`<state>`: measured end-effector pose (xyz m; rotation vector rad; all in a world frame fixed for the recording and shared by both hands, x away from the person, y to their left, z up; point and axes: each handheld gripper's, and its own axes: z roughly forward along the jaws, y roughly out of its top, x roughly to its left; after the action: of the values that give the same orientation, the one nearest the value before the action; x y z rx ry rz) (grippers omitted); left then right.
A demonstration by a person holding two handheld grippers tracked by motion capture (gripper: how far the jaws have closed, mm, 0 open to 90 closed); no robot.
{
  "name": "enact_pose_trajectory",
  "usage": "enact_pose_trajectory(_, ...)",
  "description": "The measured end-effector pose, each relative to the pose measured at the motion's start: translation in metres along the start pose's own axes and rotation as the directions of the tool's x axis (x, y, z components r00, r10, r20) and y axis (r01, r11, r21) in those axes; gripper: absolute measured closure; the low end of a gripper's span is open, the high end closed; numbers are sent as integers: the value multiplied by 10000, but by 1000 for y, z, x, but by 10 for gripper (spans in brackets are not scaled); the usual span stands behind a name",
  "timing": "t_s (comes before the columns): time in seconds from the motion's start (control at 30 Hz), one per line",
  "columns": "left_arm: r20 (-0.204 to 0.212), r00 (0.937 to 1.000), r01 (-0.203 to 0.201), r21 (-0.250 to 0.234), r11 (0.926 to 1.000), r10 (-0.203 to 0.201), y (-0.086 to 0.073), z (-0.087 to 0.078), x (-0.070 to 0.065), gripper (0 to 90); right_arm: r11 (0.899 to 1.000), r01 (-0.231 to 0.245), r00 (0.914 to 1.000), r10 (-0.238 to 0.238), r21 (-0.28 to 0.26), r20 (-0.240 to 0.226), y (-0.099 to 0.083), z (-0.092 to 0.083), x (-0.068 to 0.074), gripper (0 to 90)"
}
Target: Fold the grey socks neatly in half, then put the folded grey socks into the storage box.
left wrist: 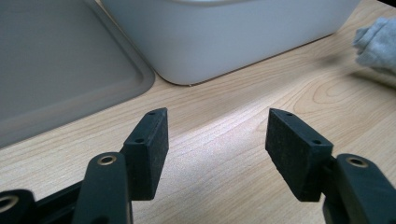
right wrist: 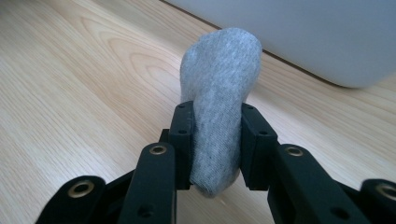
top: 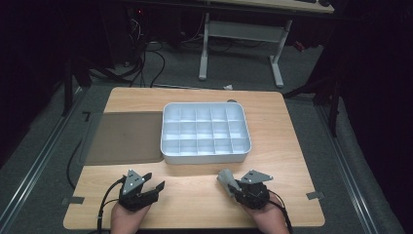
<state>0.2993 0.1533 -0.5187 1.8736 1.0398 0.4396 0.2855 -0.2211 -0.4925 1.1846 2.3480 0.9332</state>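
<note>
Sock (right wrist: 219, 107) sits pinched upright in the right gripper (right wrist: 215, 135), near the white tray (top: 205, 157), probably ready for a compartment. Left gripper (left wrist: 215, 140) is wide apart, empty, above the table (left wrist: 224, 154).

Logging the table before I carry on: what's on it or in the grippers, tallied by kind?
Grey rolled sock, clamped in the right gripper: 1
White divided organiser box: 1
Grey flat lid left of the box: 1
Left gripper, open with nothing between its jaws: 0
Total: 3
</note>
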Motion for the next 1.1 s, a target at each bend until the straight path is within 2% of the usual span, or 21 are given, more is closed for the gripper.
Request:
enact_pose_trajectory(0.13,-24,10000,53,86,9999,-53,-1,2,1,400,9992,-105,9999,99,390,136,1,-7,-8,705)
enact_pose_trajectory(0.27,-47,10000,-21,62,10000,21,0,1,2,400,9955,-475,9988,465,814,143,3,-11,-17,706)
enact_pose_trajectory(0.43,23,10000,-11,76,10000,11,1,2,3,393,9922,-416,9990,391,1174,231,9,-14,-21,705)
enact_pose_trajectory(0.63,61,10000,42,33,10000,-42,1,3,4,385,9867,-598,9982,597,1510,49,17,-16,-26,705)
enact_pose_trajectory(0.83,82,9999,72,0,10000,-72,0,1,5,387,9826,-733,9973,730,1706,80,23,-18,-32,705)
enact_pose_trajectory(1.1,105,9999,-32,17,10000,32,2,5,3,388,9835,-700,9975,713,1671,-20,27,-26,-34,706)
